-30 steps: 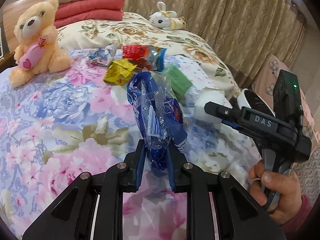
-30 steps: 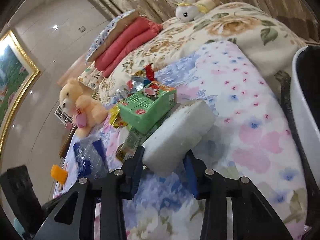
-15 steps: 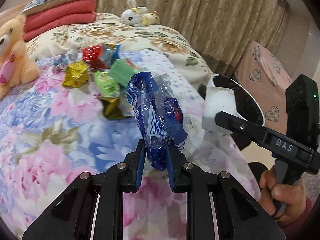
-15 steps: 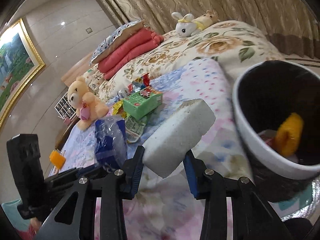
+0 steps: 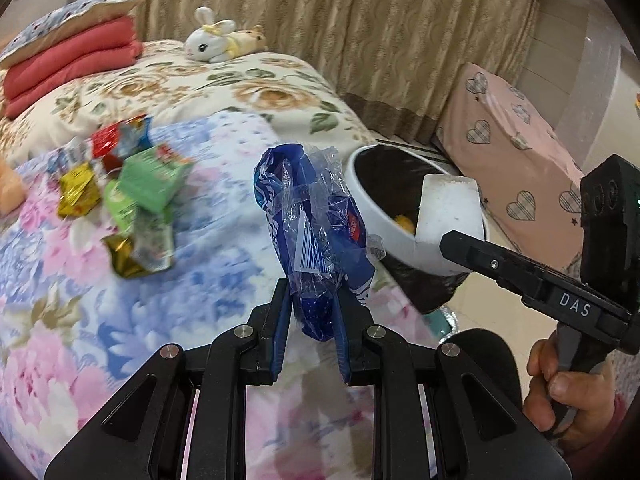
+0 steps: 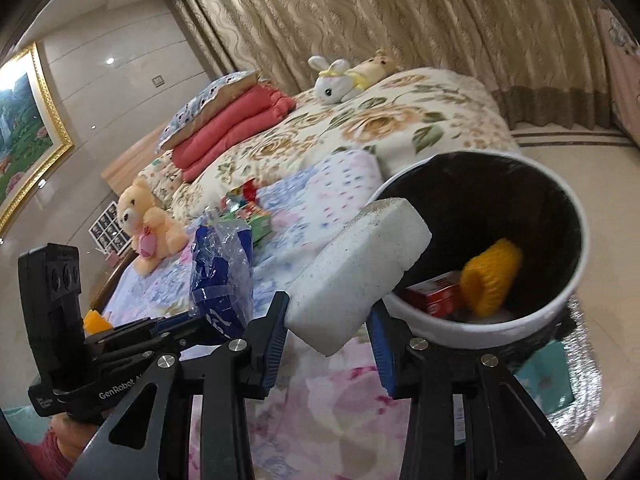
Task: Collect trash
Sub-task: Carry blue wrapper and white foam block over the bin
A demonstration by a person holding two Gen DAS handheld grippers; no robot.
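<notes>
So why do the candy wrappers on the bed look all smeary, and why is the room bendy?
Left wrist view: the pile of green, yellow and red wrappers is motion-blurred, while the held crinkly blue plastic bag stays sharp. Right wrist view: the fisheye lens curves the beige curtain and darkens the corners.

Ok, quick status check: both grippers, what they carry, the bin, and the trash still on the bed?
left gripper: shut on blue plastic bag, held up above the bed.
right gripper: shut on white foam block, its tip at the bin's rim.
trash bin: open, black-lined, holding a yellow foam net and a red box.
wrappers: loose pile lying on the bed, uncollected.
</notes>
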